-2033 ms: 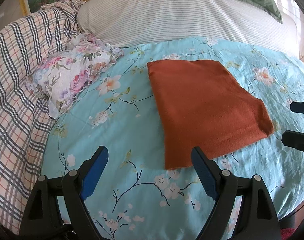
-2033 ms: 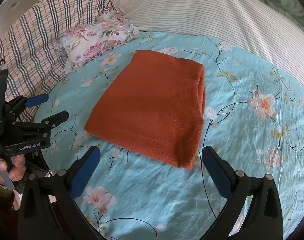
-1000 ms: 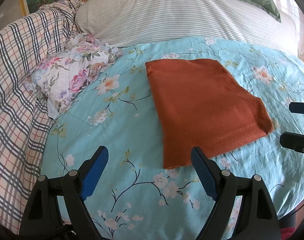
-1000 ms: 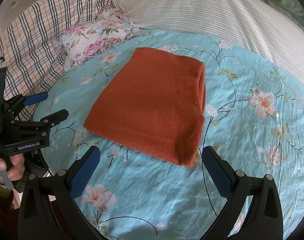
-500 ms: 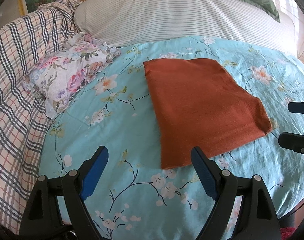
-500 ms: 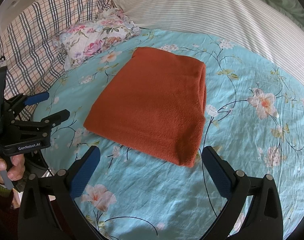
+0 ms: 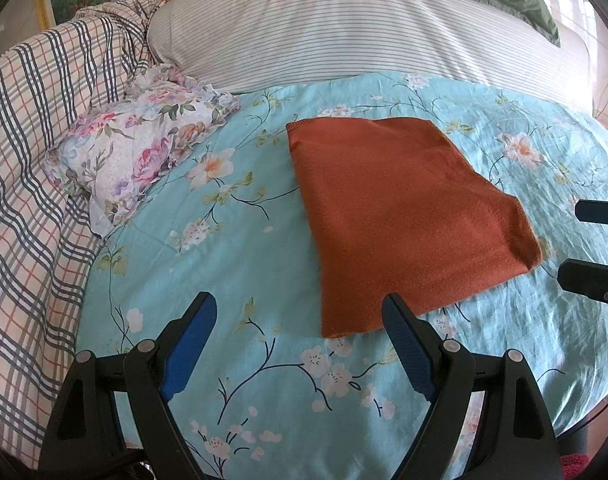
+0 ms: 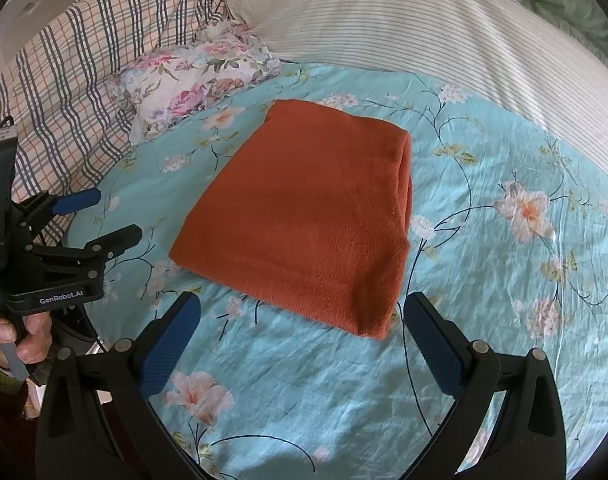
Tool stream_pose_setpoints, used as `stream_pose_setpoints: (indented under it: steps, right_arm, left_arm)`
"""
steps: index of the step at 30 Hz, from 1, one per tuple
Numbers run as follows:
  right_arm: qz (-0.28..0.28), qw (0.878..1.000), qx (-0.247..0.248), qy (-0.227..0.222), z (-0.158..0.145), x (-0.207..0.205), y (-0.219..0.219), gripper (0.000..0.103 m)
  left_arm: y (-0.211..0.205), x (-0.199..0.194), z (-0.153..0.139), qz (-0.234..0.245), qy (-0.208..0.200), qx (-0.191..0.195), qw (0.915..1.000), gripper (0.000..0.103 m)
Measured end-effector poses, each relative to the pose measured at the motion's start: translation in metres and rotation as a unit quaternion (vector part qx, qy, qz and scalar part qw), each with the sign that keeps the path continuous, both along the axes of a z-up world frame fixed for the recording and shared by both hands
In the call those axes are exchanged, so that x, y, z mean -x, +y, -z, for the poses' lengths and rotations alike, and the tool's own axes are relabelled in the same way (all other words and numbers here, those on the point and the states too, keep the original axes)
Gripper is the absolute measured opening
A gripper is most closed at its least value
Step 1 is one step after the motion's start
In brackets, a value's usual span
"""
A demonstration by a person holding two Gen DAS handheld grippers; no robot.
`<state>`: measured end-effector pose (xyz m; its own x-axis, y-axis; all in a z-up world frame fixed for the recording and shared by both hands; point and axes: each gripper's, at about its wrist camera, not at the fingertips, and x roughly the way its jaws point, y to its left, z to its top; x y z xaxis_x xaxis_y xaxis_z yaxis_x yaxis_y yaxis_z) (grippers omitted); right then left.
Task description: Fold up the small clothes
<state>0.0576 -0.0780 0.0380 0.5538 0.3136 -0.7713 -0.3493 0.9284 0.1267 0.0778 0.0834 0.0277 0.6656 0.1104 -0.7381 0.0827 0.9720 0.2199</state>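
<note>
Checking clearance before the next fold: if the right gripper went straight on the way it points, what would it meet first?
Probably the near edge of the folded orange cloth; the open right gripper aims down at it, though depth is unclear.

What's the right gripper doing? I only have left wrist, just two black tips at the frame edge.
Observer: The right gripper has its jaws wide open with nothing between them; the orange cloth lies just ahead.
Operator: Cloth folded?
Observer: Looks so. Its right side shows a thick rounded fold with stacked layers.
Operator: And my side?
Observer: The left gripper hangs off the cloth's left edge, jaws open and apart from it. A hand grips its handle.
</note>
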Motion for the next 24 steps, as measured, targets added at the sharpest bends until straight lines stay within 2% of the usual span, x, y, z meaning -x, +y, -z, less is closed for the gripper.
stream_pose_setpoints:
  steps: [24]
  right_arm:
    - [-0.003, 1.000, 0.001, -0.002, -0.0039, -0.0014, 0.0019, 0.101]
  left_arm:
    - [-0.0030, 0.0002, -0.0053, 0.001, -0.007, -0.002, 1.0000, 0.085]
